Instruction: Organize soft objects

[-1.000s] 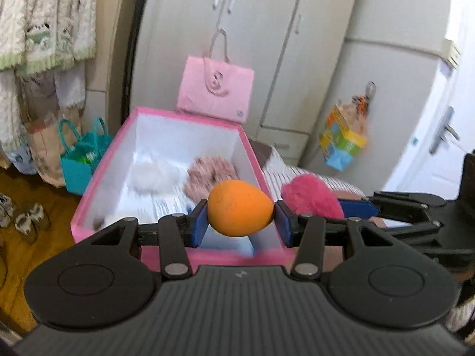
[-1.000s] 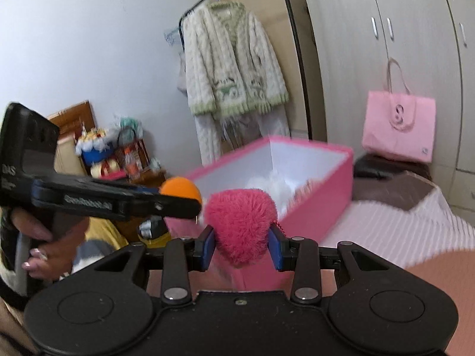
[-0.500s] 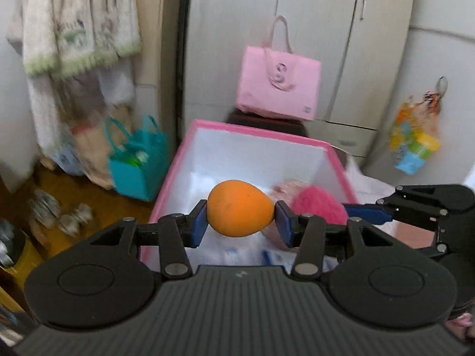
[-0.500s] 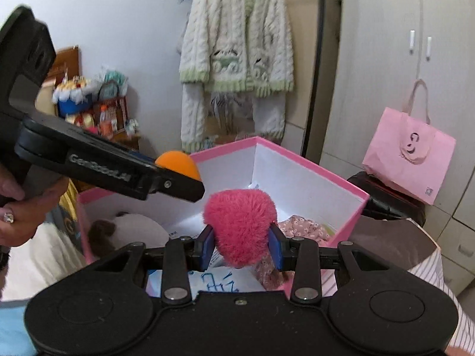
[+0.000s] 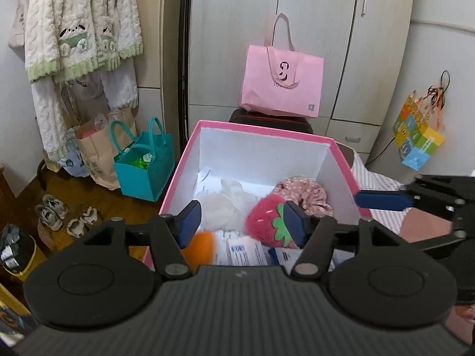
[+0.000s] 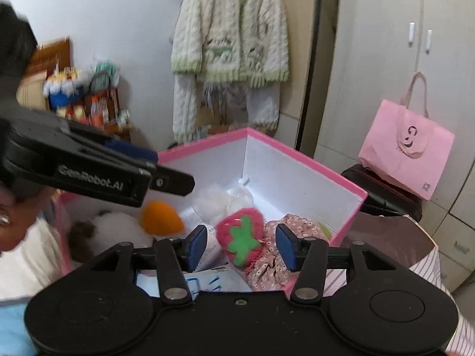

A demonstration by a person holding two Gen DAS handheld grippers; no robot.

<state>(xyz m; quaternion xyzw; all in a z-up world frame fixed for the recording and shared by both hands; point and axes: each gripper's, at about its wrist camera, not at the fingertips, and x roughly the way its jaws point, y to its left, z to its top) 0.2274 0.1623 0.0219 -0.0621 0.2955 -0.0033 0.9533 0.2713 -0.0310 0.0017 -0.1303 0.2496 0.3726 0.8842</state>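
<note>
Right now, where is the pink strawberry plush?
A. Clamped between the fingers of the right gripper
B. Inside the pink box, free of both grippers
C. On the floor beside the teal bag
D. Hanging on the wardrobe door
B. The strawberry plush lies in the pink box next to the floral cloth, and the right gripper above it is open, its fingers apart from the plush.

A home bedroom. A cream knitted cardigan (image 5: 80, 26) is hanging on the left wall, pale wardrobe doors (image 5: 279, 35) are standing at the far side with a pink tote bag (image 5: 282, 81) leaning against them, and small shoes (image 5: 63, 215) are lying on the wooden floor (image 5: 89, 195) near a teal bag (image 5: 144, 163).
</note>
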